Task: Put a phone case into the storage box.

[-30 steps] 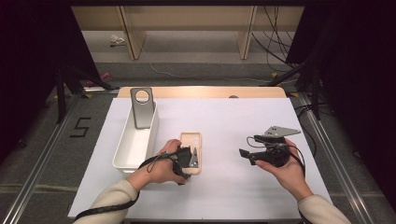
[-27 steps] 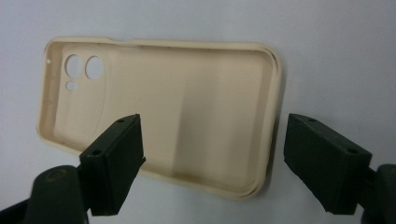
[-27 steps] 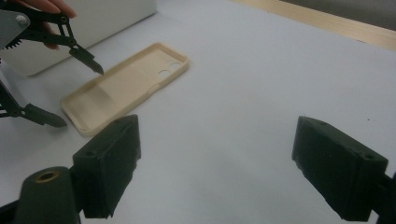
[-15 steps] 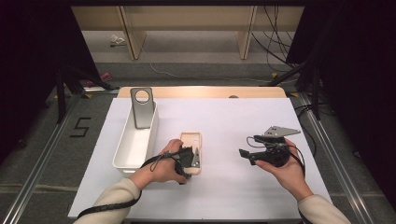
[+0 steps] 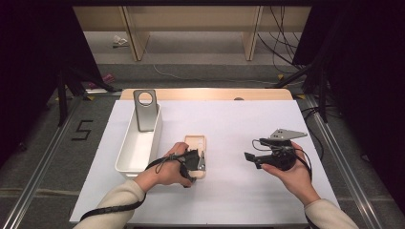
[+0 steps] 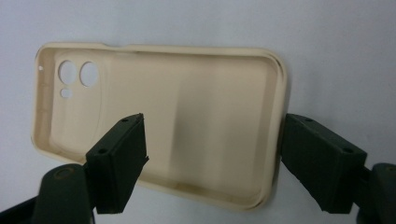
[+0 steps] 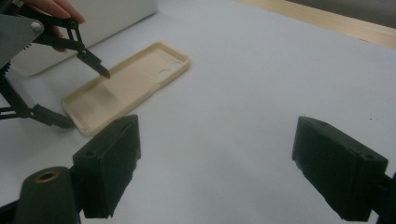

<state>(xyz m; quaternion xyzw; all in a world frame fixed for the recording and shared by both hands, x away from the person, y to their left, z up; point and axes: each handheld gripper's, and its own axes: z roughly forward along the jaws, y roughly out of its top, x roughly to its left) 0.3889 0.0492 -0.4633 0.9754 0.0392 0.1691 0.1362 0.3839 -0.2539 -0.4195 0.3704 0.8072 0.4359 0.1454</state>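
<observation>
**At the near edge of the bench: my left gripper straddles the phone case**

On the white bench (image 5: pixel 248 119), the beige phone case (image 5: pixel 195 143) lies open side up, just right of the white bin (image 5: pixel 125 160) and apart from it. My left gripper (image 5: pixel 199 162) hangs over the case's near end. In the left gripper view one jaw stands inside the case (image 6: pixel 187 107) above its floor, and the other stands just outside the short end wall. That outer pad is at the rim; I cannot tell whether it touches. The inner pad presses on nothing, so the left gripper is released, not grasping the case. Its jaws have just been closing a little, with the end wall between them.

My right gripper (image 5: pixel 252 158) is held well to the right of the case, above bare bench, with its jaws wide apart and nothing between them. From the right gripper view the case (image 7: pixel 126 86) lies ahead with my left gripper (image 7: pixel 70 93) at its near end.

Compared with a second ago, both hands sit where they were, the case has not shifted, and the grey stand (image 5: pixel 145 109) leans in the bin's far end as before.
</observation>
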